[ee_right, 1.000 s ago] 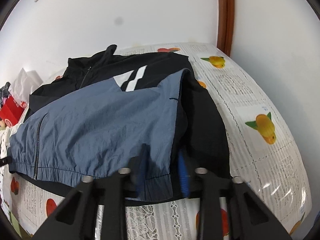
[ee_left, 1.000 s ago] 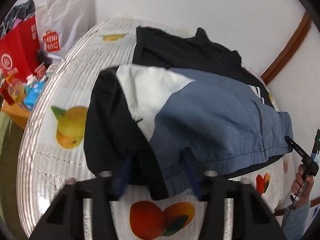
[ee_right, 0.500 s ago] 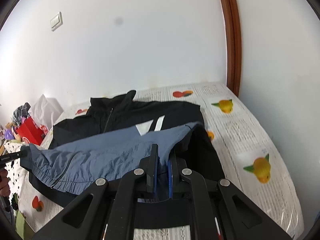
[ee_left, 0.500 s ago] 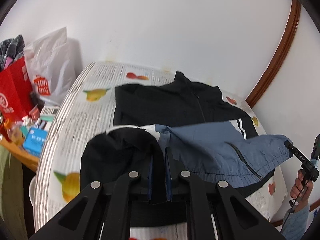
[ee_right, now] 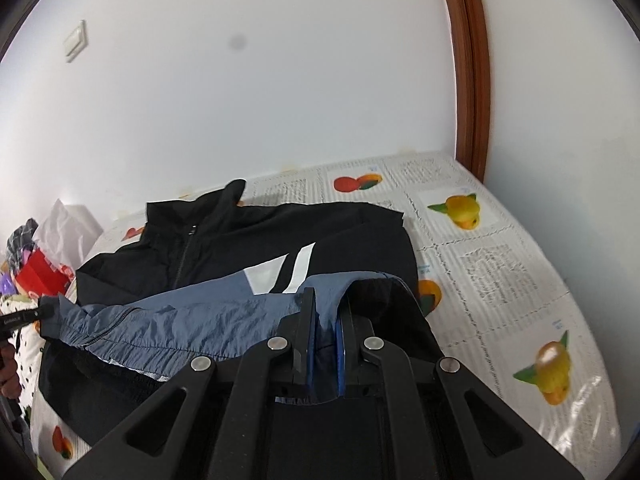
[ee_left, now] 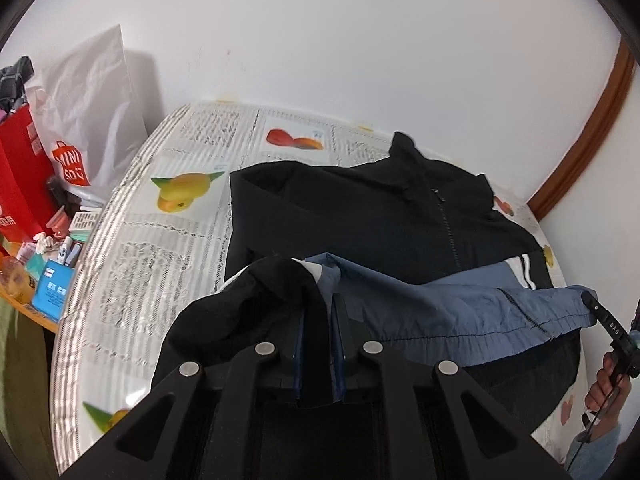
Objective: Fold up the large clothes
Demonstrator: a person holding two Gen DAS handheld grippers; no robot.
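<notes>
Left tongs (ee_left: 320, 312) are closed narrow on the jacket's (ee_left: 384, 216) hem at its left corner, black and blue cloth bunched between the pads. Right tongs (ee_right: 328, 320) are likewise clamped tight, on the blue hem panel (ee_right: 180, 320) at the opposite corner. Each tool shows at the edge of the other's view, so the hem hangs stretched between the two grips — lifted clear of the layer below.

Jacket lies on the desk (ee_left: 160, 240), which is covered with a fruit-print cloth. Collar (ee_left: 408, 152) points toward the wall, zip front up. Upper body is flat and black; sleeves appear already tucked in, since the sides read as straight edges, though this cannot be confirmed.

Status, judged: side folds probably done; bottom-to-top fold in progress, hem raised but not yet laid over the chest. Remaining: carry the hem toward the collar, set it down square, release, smooth, perhaps one more halving.

Clutter at the desk's left — red bag (ee_left: 20, 176), white bag (ee_left: 92, 112), small boxes — is well apart from the garment.
</notes>
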